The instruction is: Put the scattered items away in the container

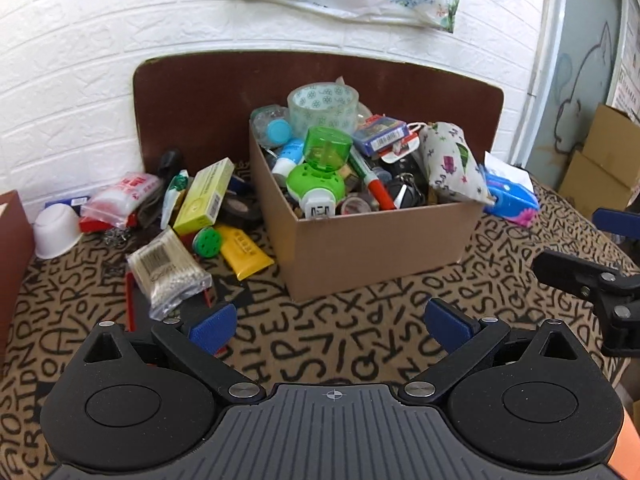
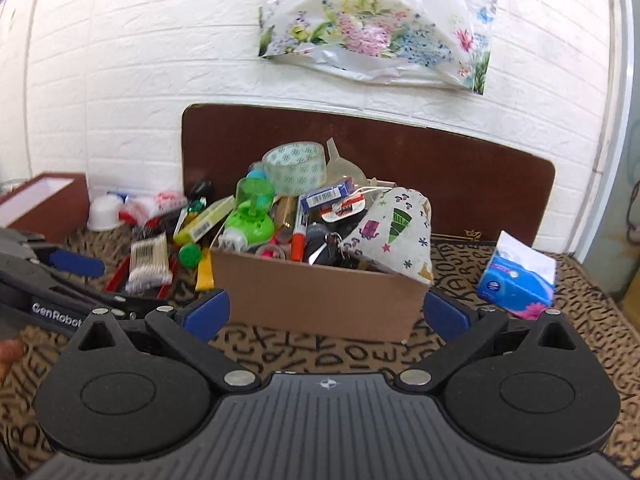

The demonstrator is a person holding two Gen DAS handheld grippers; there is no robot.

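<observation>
Blue pads tipped both tools. At the bottom of the left wrist view, the left gripper [image 1: 327,322] stood spread wide with nothing between its fingers, hovering over the letter-patterned cloth [image 1: 360,344]. The right gripper [image 2: 326,312] at the bottom of its own view was equally wide and empty, its fingers framing the near wall of the cardboard box [image 2: 316,300].

That box [image 1: 372,240] sat at the centre of the left wrist view, heaped above its rim. A roll of clear tape [image 1: 323,106] crowned the pile; a green plug-in device [image 1: 320,172] lay just below it, a red marker [image 1: 374,184] lay to its right, and a printed fabric pouch [image 1: 452,160] hung over the right rim.

Loose items lay left of the box: a yellow tube [image 1: 246,252] touching a green round cap [image 1: 207,242], a bag of cotton swabs [image 1: 170,276] nearer the lower left, a yellow-green carton [image 1: 204,196] above them, a red-and-white packet [image 1: 126,196], and a white cup [image 1: 56,230] at the far left. A blue tissue pack [image 1: 510,196] rested right of the box, close against it.
</observation>
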